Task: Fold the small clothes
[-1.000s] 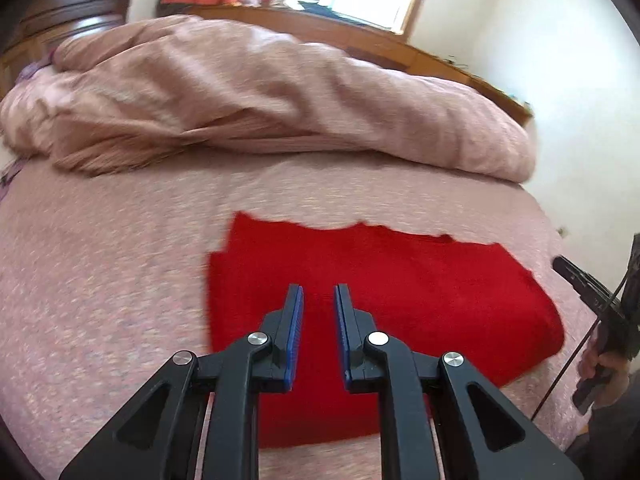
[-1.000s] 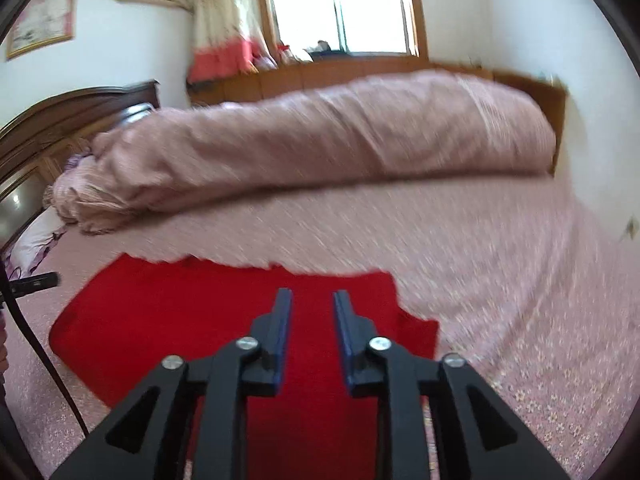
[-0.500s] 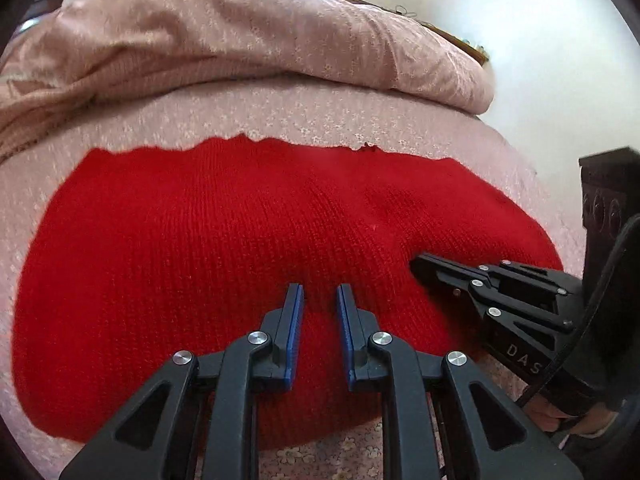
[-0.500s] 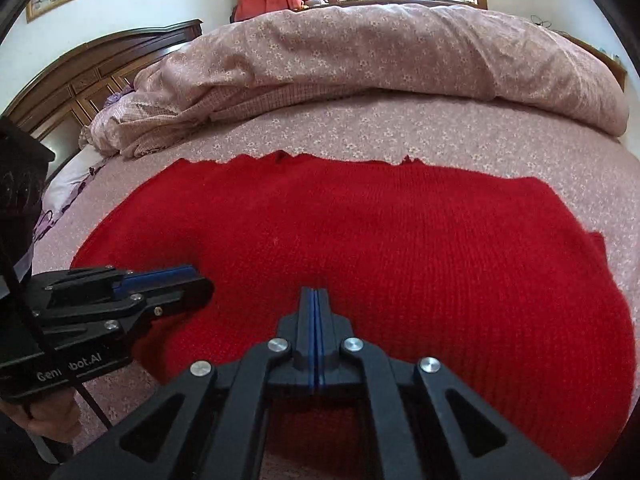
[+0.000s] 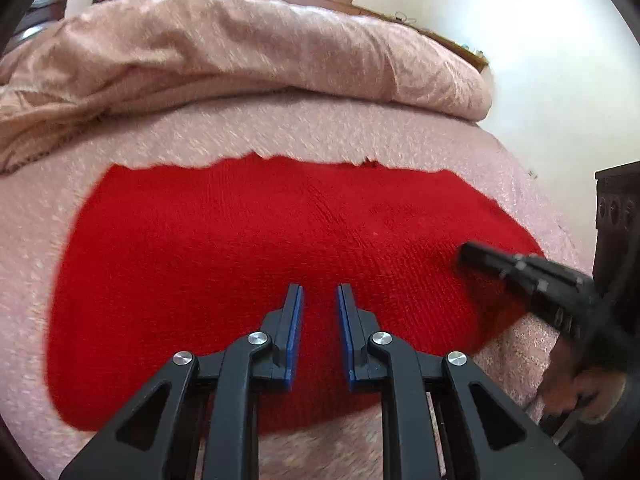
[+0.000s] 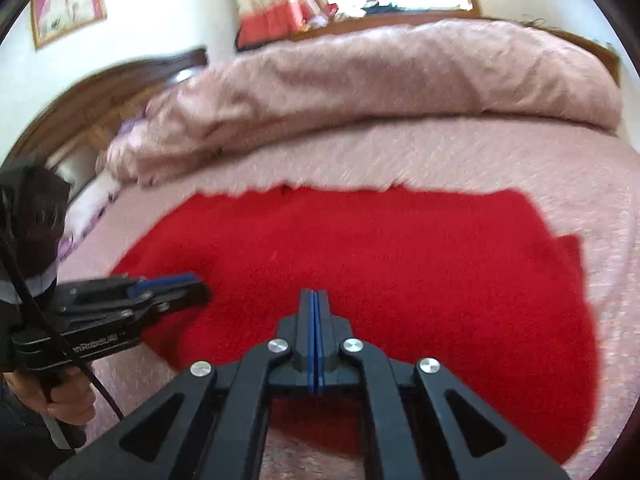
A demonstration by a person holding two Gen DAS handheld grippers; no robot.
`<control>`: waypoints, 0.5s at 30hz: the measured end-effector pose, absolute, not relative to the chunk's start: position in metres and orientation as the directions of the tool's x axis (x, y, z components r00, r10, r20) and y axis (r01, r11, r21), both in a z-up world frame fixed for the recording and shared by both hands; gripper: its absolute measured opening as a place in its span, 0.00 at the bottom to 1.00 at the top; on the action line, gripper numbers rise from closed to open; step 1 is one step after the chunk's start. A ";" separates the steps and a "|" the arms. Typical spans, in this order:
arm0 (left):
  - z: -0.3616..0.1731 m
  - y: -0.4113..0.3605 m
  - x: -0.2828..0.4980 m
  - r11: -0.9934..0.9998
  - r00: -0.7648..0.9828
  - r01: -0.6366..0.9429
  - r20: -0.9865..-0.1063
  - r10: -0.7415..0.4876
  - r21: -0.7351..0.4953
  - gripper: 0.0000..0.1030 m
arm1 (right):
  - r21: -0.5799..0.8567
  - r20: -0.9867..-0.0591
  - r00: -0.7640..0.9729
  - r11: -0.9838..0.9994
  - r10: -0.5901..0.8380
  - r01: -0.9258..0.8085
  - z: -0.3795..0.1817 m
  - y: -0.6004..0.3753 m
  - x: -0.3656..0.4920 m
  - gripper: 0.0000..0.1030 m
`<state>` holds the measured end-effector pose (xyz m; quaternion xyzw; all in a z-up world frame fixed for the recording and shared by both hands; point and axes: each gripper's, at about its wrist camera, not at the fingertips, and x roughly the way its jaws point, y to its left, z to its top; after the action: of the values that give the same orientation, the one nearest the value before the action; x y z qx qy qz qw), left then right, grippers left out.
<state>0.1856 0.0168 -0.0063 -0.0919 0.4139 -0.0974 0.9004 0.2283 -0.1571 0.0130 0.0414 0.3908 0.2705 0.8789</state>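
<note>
Pink bedsheet (image 5: 280, 132) carries a flat red knit garment (image 5: 240, 232) (scalloped far edge); left claw (image 5: 319, 294) parted, right claw (image 6: 315, 298) closed empty

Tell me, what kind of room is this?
Most likely a bedroom in a home. A red knit garment lies flat on a bed with a pink sheet, a bunched quilt lies behind it, and a dark wooden headboard and a framed picture show at the left.

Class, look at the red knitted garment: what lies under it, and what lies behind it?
Under the red knitted garment is the pink bedspread, visible only around its edges; the part beneath is covered. Behind it lies a bunched pink duvet, hiding whatever is past it.
</note>
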 end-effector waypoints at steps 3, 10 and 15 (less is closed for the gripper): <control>-0.005 0.043 0.175 0.967 0.644 0.054 -0.731 -0.225 -0.250 0.11 | 0.257 -0.725 0.544 0.899 0.422 -0.355 0.003 -0.183 0.240 0.00; -0.024 0.086 0.163 0.957 0.600 -0.049 -0.774 -0.200 -0.285 0.11 | 0.319 -0.681 0.525 0.852 0.511 -0.415 0.012 -0.201 0.230 0.04; -0.014 0.087 0.155 0.968 0.613 -0.048 -0.772 -0.168 -0.248 0.11 | 0.426 -0.647 0.542 0.844 0.536 -0.326 0.024 -0.248 0.227 0.35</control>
<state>0.1552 0.0867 -0.0140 -0.1228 0.4385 -0.0336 0.8897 0.2272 -0.2477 0.0237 0.1282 0.4092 0.2482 0.8686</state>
